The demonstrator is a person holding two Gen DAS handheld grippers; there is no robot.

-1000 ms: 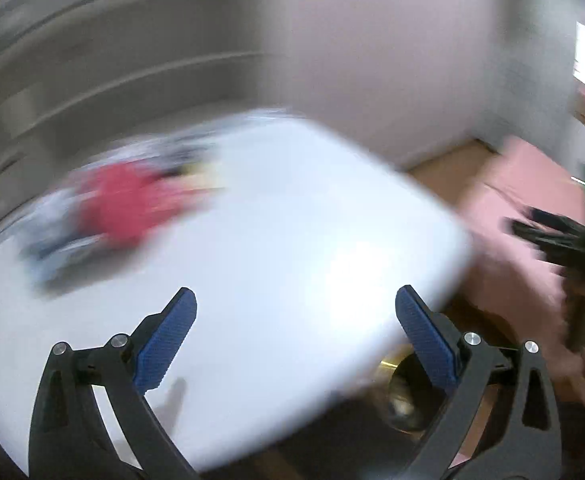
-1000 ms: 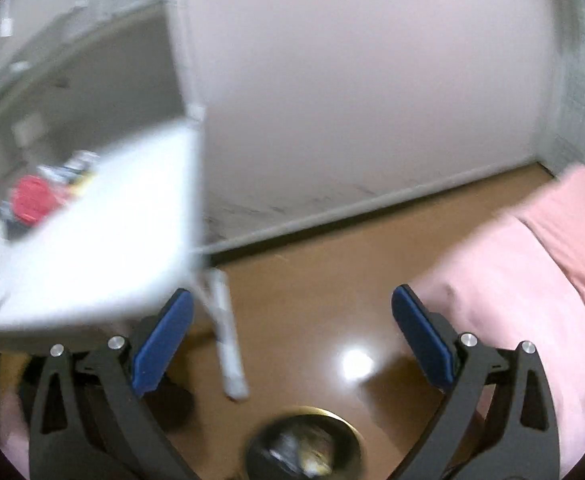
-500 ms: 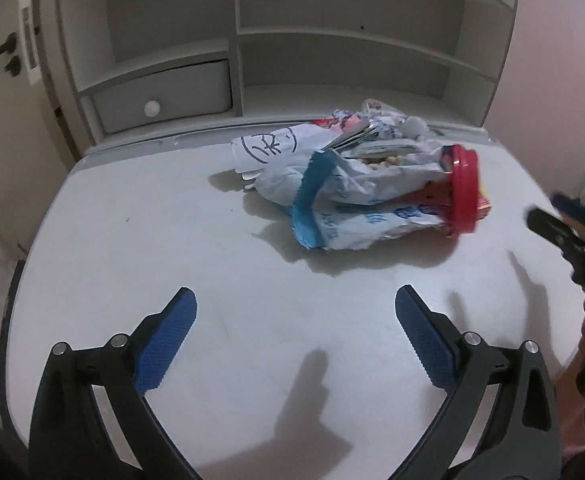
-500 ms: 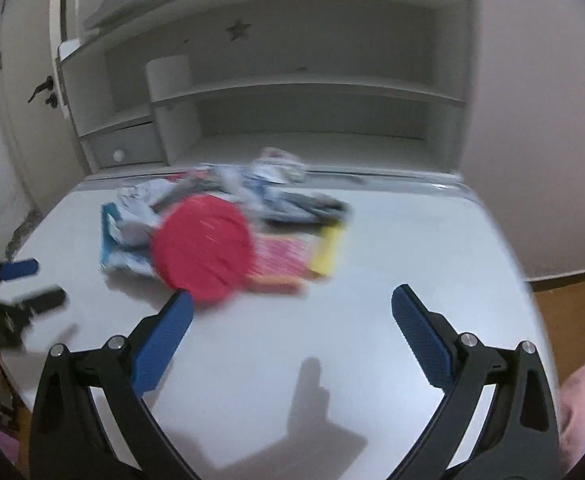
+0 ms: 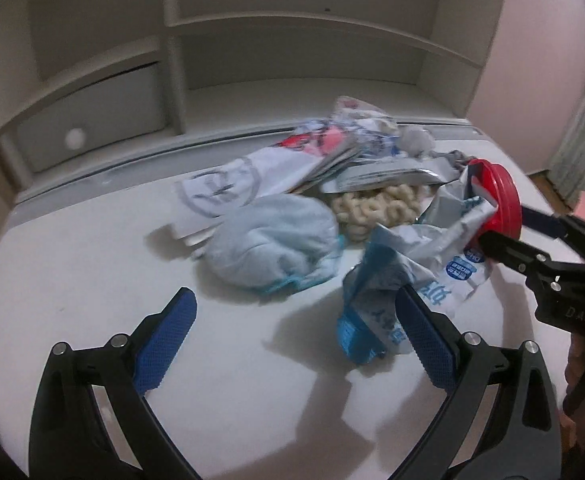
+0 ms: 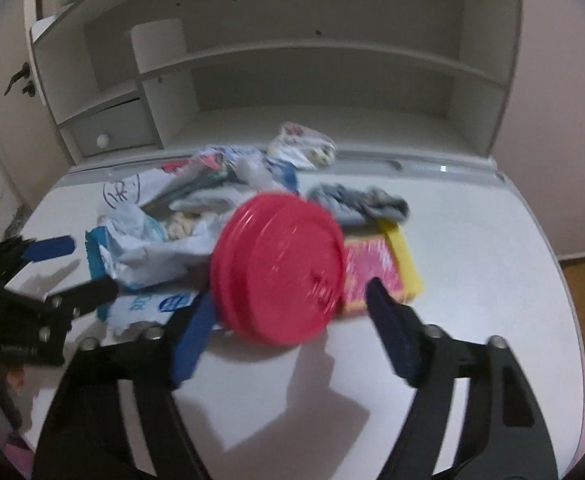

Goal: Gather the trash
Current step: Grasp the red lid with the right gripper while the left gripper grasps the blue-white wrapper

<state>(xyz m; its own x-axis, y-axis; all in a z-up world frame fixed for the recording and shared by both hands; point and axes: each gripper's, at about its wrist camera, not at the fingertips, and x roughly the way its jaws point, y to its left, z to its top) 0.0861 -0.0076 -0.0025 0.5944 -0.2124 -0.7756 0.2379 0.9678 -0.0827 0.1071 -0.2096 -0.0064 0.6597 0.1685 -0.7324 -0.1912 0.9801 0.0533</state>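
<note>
While my left gripper (image 5: 296,332) hangs low over the white surface (image 5: 92,280), its blue fingers (image 5: 164,336) stand wide apart with nothing between them; the right-hand one sits just beside the crumpled blue-and-white snack wrapper (image 5: 388,300), and I cannot tell whether it touches. Over on the other side, my right gripper (image 6: 292,324) has just been drawing its fingers (image 6: 192,336) inward around the red round lid (image 6: 280,264). That lid stands on edge between them, facing the right wrist camera. The left finger looks to be against its rim; the right one is blurred, and I cannot tell if it presses yet. From the left wrist view the same gripper reaches in from the right edge, with one finger on either side of the lid.

Beyond the lid lies the rest of the trash heap. A pale blue face mask (image 5: 276,240) rests left of the wrapper. Behind it a torn silver bag holds pale puffed snacks (image 5: 376,208). A white paper bag with a circular mark (image 5: 228,188) lies further left. More crumpled wrappers pile up towards the back. Right of the lid, a pink packet with a yellow edge (image 6: 376,268) lies flat, and a grey crumpled cloth (image 6: 360,200) sits behind it.

Farthest off, a white shelf unit (image 6: 292,60) rises at the rear of the surface, with a small drawer (image 6: 104,136) low on its left.
</note>
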